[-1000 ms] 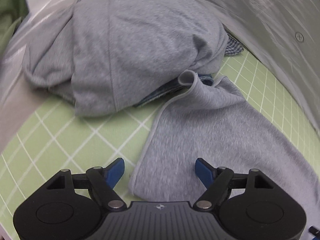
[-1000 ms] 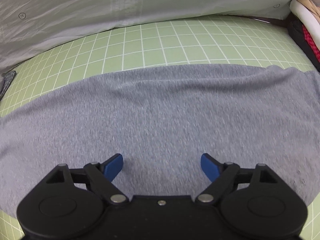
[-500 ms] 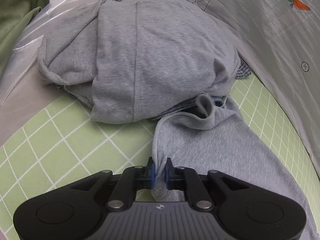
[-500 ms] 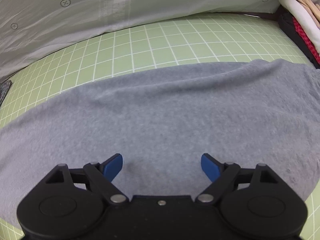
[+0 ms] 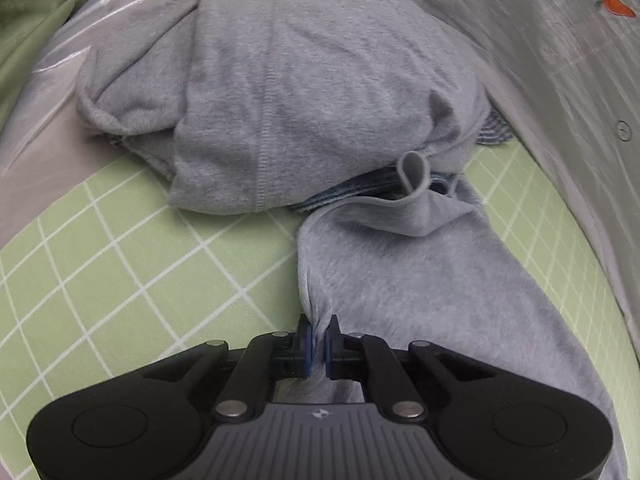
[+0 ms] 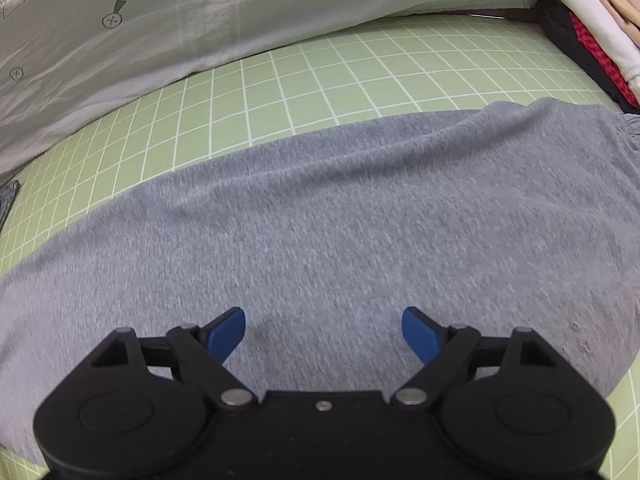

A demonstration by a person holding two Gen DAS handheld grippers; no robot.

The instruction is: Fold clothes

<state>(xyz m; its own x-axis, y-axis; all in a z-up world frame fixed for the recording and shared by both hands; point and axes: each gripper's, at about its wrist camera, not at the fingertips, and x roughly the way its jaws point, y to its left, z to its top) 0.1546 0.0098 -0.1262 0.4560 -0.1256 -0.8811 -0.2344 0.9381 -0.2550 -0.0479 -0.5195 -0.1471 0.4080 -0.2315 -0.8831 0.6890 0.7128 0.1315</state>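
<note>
A grey garment (image 5: 420,280) lies stretched across the green grid mat (image 5: 120,272). My left gripper (image 5: 318,338) is shut on its near hem edge, the cloth bunched between the blue pads. In the right wrist view the same grey garment (image 6: 340,220) lies flat across the mat (image 6: 320,76). My right gripper (image 6: 323,330) is open just above the cloth and holds nothing.
A heap of grey clothes (image 5: 280,80) with a blue striped piece under it sits beyond the left gripper. A white printed sheet (image 6: 160,20) runs along the mat's far side. A stack of folded clothes (image 6: 588,28) stands at the far right.
My left gripper closed on the garment's hem edge and has lifted it a little. The right gripper stayed open and drew back slightly over the cloth.
</note>
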